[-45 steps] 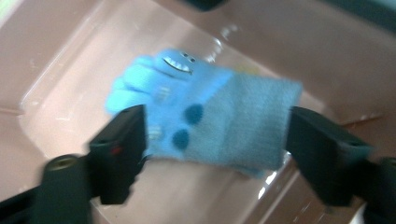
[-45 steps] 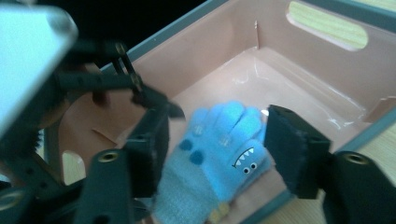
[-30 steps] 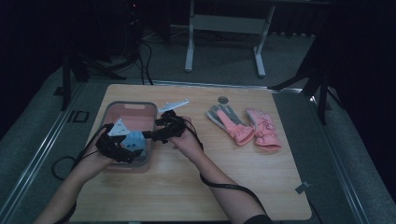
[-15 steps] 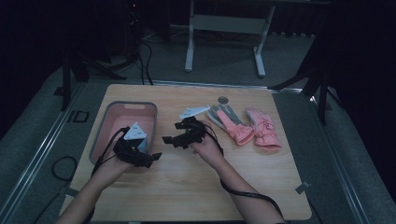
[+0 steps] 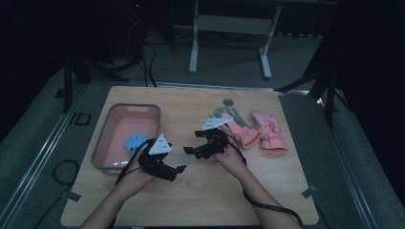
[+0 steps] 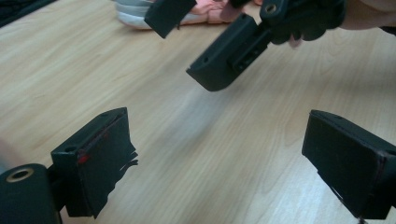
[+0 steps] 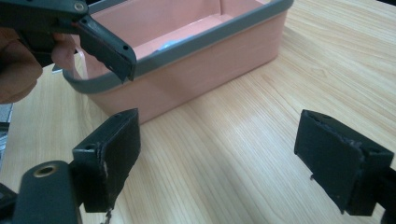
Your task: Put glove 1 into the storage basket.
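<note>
A pink bin with a grey rim (image 5: 100, 152) stands on the left of the wooden table, and a blue cloth item (image 5: 135, 141) lies inside it. My left gripper (image 5: 175, 171) hovers just right of the bin, open and empty, its jaws wide apart in the left gripper view (image 6: 224, 154). My right gripper (image 5: 193, 143) faces it over the table's middle; its jaws have just been opening and stand open with nothing between them (image 7: 219, 154). The bin (image 7: 196, 70) is straight ahead in the right gripper view, the blue item (image 7: 170, 44) barely showing.
A pair of pink gloves (image 5: 270, 131) and a grey-and-pink glove (image 5: 234, 126) lie right of centre, behind the right hand. A small grey disc (image 5: 228, 102) sits near the far edge. Bare wood extends along the near side.
Both hands have moved right, from over the bin out to the table's middle. The blue item now lies alone in the bin.
</note>
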Demonstrator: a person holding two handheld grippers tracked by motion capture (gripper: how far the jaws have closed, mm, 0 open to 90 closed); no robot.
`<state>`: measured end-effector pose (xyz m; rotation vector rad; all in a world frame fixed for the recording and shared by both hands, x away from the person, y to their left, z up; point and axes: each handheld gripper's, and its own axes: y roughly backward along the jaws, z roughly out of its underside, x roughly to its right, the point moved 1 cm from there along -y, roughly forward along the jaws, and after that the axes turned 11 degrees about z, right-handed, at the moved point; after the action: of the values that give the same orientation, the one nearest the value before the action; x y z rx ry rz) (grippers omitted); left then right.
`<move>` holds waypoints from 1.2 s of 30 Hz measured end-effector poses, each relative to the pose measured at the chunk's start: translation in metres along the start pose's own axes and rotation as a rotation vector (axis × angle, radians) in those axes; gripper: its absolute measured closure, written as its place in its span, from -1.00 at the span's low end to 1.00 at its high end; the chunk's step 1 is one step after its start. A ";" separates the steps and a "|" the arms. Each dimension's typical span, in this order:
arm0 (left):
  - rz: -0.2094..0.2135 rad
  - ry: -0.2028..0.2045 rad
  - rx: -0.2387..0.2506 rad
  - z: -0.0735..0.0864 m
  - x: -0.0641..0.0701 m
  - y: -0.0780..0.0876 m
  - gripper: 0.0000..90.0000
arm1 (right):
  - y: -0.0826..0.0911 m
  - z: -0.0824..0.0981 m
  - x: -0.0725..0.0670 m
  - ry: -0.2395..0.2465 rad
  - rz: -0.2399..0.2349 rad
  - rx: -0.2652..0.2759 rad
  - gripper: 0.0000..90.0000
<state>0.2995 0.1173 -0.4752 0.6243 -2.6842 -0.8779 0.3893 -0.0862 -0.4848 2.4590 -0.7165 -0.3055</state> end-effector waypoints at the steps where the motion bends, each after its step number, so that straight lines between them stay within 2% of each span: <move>1: 0.009 -0.001 0.001 0.000 0.001 -0.002 -0.81 | 0.002 0.003 0.001 -0.003 0.005 0.001 -0.68; 9: 0.063 -0.018 -0.001 0.005 0.015 -0.026 -0.81 | 0.019 0.031 0.012 -0.022 0.028 -0.018 -0.69; 12: 0.106 -0.042 -0.021 0.009 0.020 -0.037 -0.81 | 0.027 0.042 0.017 -0.039 0.033 -0.002 -0.69; 14: 0.127 -0.059 -0.031 0.010 0.024 -0.044 -0.81 | 0.032 0.049 0.021 -0.044 0.052 0.016 -0.69; 17: 0.142 -0.062 -0.033 0.011 0.029 -0.054 -0.81 | 0.038 0.059 0.025 -0.061 0.069 0.014 -0.68; 24: 0.146 -0.060 -0.025 0.017 0.037 -0.069 -0.81 | 0.049 0.081 0.033 -0.091 0.092 0.011 -0.68; 27: 0.154 -0.036 0.013 0.021 0.038 -0.073 -0.81 | 0.054 0.092 0.034 -0.113 0.092 0.029 -0.68; 28: 0.140 -0.033 0.024 0.023 0.038 -0.075 -0.81 | 0.055 0.096 0.035 -0.125 0.093 0.038 -0.68; 31: 0.137 -0.038 -0.003 0.026 0.038 -0.078 -0.81 | 0.056 0.108 0.040 -0.148 0.093 0.036 -0.67; 33: 0.130 -0.041 -0.006 0.029 0.038 -0.079 -0.81 | 0.055 0.111 0.041 -0.140 0.100 0.022 -0.67; 36: 0.139 -0.021 -0.004 0.035 0.038 -0.080 -0.81 | 0.056 0.114 0.043 -0.135 0.091 0.016 -0.67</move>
<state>0.2796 0.0588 -0.5473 0.4241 -2.7054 -0.8567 0.3609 -0.2002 -0.5487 2.4295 -0.8885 -0.4357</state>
